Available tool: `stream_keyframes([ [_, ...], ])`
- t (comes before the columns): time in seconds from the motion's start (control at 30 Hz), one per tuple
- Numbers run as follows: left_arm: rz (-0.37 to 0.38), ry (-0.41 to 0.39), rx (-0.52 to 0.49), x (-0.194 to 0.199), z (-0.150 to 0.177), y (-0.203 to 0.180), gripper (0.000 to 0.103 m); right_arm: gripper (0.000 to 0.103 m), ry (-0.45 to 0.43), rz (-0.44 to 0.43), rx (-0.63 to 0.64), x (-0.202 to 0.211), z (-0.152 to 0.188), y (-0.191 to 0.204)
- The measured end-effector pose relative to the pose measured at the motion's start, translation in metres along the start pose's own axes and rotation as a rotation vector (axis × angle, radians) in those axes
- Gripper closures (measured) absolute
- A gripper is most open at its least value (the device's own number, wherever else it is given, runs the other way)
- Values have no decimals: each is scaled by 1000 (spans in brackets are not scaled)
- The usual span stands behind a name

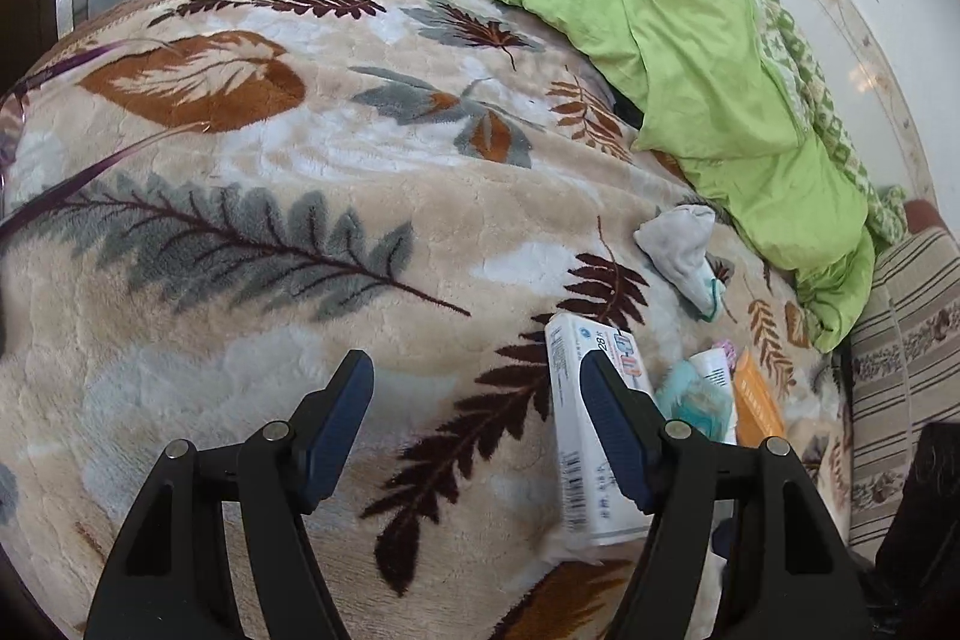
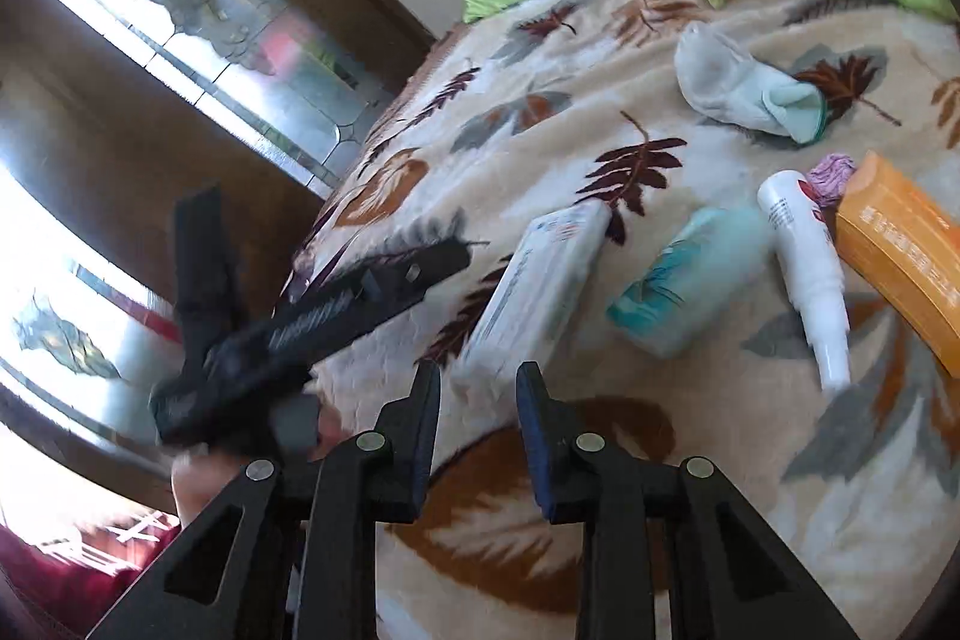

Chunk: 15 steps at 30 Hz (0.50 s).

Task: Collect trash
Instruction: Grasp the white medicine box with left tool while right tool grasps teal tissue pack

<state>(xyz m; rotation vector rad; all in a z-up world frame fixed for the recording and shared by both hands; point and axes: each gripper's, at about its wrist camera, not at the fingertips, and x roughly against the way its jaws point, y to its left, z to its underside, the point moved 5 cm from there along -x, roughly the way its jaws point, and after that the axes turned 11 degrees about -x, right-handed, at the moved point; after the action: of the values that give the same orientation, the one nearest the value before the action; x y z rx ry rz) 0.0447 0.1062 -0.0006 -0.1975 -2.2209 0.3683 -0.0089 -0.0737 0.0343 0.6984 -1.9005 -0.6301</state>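
Trash lies on a leaf-patterned blanket [image 1: 270, 352]. In the right wrist view there are a white carton [image 2: 534, 280], a teal packet [image 2: 684, 280], a white tube [image 2: 804, 268], an orange box [image 2: 906, 250] and a small pink wad [image 2: 831, 175]. My left gripper [image 1: 480, 388] is open over bare blanket, and the white carton [image 1: 570, 460] lies just outside its right finger. My right gripper [image 2: 477, 382] has a narrow empty gap between its fingers, just short of the carton's near end. The left gripper [image 2: 300, 322] shows blurred at the left of that view.
A grey-white sock [image 2: 738, 91] lies farther back on the blanket. A green quilt [image 1: 660, 10] is heaped along the wall side. A striped cushion [image 1: 900, 340] borders the bed at right. Leaded glass panels [image 2: 198, 34] stand beyond the bed's far edge. A hand [image 2: 198, 478] holds the left gripper.
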Motion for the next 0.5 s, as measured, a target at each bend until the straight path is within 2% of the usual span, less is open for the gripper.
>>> stream_keyframes([
  [0.07,19,13,1,-3,2,-3,33,74,-82,53,7,19,-1,-5],
  [0.1,32,22,-4,-5,3,-5,33,73,-155,101,-12,35,-7,-13],
  [0.17,74,49,-29,-10,7,-19,33,68,-240,180,-71,54,-15,-32],
  [0.23,105,71,-86,-13,10,-37,31,64,-308,195,-161,68,-22,-55],
  [0.33,111,97,-185,-19,19,-63,23,64,-317,182,-274,68,-23,-83],
  [0.43,60,136,-243,-33,29,-77,23,64,-310,196,-313,71,-22,-96],
  [0.5,-23,130,-309,-40,30,-84,23,64,-312,191,-327,69,-21,-97],
])
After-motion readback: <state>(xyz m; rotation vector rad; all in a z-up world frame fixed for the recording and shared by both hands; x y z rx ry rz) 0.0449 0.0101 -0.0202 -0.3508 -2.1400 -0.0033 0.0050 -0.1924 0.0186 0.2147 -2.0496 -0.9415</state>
